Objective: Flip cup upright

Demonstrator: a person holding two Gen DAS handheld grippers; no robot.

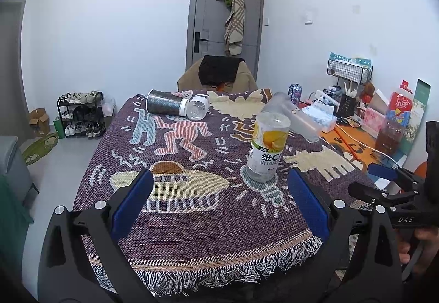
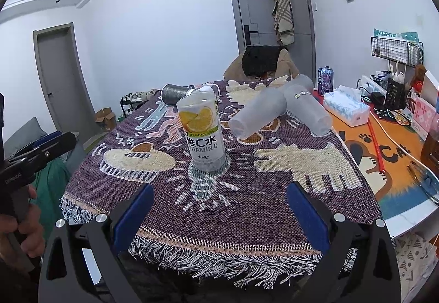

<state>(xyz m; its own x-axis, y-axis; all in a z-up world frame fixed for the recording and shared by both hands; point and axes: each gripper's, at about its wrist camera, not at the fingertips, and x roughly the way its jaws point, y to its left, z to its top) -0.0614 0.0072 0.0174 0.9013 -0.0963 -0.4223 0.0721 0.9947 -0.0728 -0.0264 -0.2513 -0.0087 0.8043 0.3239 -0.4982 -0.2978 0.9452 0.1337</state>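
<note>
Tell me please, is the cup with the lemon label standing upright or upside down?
Upside down. The lemon-label cup stands on the woven cloth with its closed base on top, though its label text reads the right way up.

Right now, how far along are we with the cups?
One cup, the Vitamin C cup, already stands on the blanket. Nothing is in hand: the left gripper and right gripper are open and empty. Left: two frosted cups and a dark cup lie on their sides.
</note>
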